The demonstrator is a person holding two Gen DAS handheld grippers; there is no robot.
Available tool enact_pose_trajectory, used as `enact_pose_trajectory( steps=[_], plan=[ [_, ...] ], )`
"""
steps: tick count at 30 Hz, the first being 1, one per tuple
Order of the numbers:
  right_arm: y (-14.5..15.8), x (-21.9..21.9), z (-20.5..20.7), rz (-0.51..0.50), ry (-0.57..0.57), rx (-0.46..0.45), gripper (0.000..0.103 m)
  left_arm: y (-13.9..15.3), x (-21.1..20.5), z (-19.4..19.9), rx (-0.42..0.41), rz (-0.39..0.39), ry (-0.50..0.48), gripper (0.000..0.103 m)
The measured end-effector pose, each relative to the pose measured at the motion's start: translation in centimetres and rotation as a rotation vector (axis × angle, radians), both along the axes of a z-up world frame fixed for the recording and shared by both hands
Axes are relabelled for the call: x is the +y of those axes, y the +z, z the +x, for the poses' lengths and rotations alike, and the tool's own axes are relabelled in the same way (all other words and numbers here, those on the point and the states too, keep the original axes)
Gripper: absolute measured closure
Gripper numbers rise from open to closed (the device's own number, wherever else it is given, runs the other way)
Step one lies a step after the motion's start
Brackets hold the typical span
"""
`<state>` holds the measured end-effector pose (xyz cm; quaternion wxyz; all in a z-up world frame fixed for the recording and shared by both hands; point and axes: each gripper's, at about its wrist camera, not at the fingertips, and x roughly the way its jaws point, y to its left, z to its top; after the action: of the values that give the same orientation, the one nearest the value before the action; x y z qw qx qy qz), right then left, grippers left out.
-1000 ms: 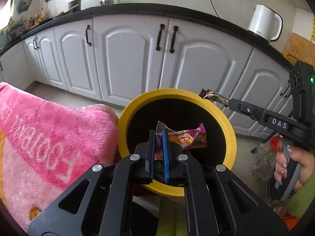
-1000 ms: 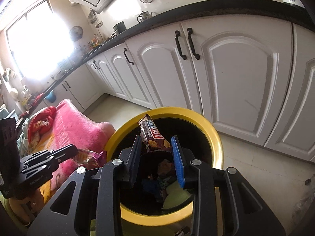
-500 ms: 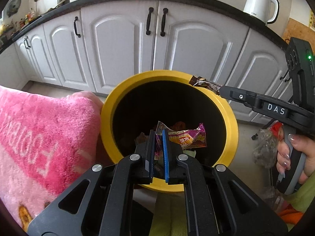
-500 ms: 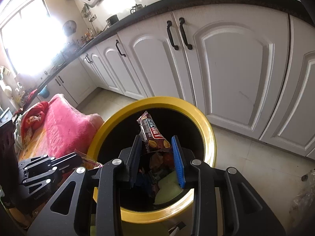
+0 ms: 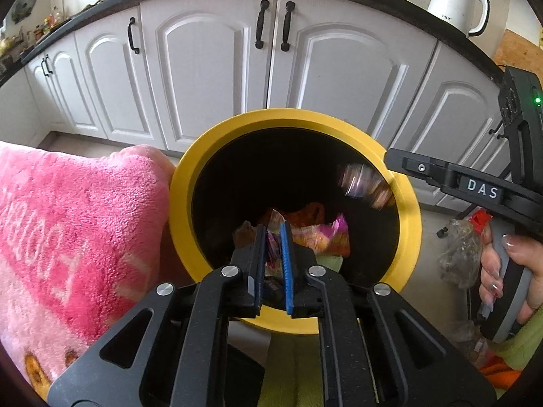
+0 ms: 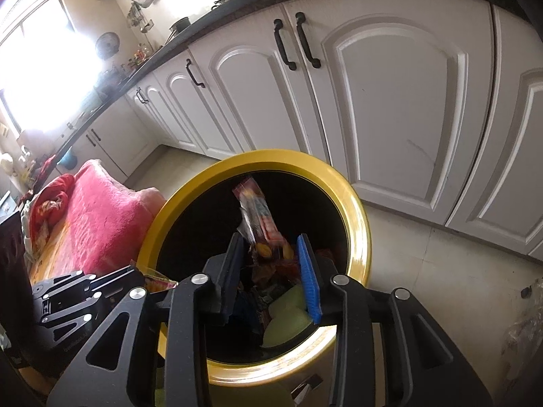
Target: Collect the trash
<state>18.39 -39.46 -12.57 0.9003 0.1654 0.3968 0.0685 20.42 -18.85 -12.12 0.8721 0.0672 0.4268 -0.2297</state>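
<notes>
Spanning the background, white kitchen cabinets (image 5: 210, 78) sit under a dark table edge with a white kettle (image 5: 454, 0) on it; a pink blanket (image 5: 68, 224) lies just beside a yellow-rimmed bin (image 5: 412, 234). Both grippers hang over the bin's dark mouth. The right gripper (image 6: 273, 264) has just been opening: its fingers stand apart and a red snack wrapper (image 6: 256, 212), blurred, is between them but free of the pads, over the trash inside. The left gripper (image 5: 272, 254) has also just been parting slightly, its fingers nearly closed, with a purple and orange wrapper (image 5: 319, 239) in the narrow gap; whether the pads press it I cannot tell
</notes>
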Motion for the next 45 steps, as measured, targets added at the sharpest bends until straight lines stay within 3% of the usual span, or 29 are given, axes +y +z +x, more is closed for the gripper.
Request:
enact_pose_trajectory(
  steps=[1,7,18,27,45],
  plan=[
    [0.0,-0.1,0.0,0.0,-0.004,0.0,0.062,0.0,0.1,0.0,0.001,0.0,0.004,0.085],
    [0.1,-0.5,-0.1,0.007,-0.021,-0.003,0.056,0.3,0.8,0.3,0.007,-0.012,0.036,0.054],
    [2.1,0.1,-0.9,-0.026,-0.025,-0.041,0.028,2.4,3.7,0.1,-0.006,-0.047,0.12,0.012],
    [3.7,2.2,-1.8,-0.081,-0.011,-0.072,0.009,4.4,7.2,0.0,-0.03,-0.075,0.212,0.011],
    [6.6,10.7,-4.2,-0.168,0.096,-0.16,0.007,8.2,14.4,-3.1,-0.134,-0.08,0.386,0.011]
  ],
)
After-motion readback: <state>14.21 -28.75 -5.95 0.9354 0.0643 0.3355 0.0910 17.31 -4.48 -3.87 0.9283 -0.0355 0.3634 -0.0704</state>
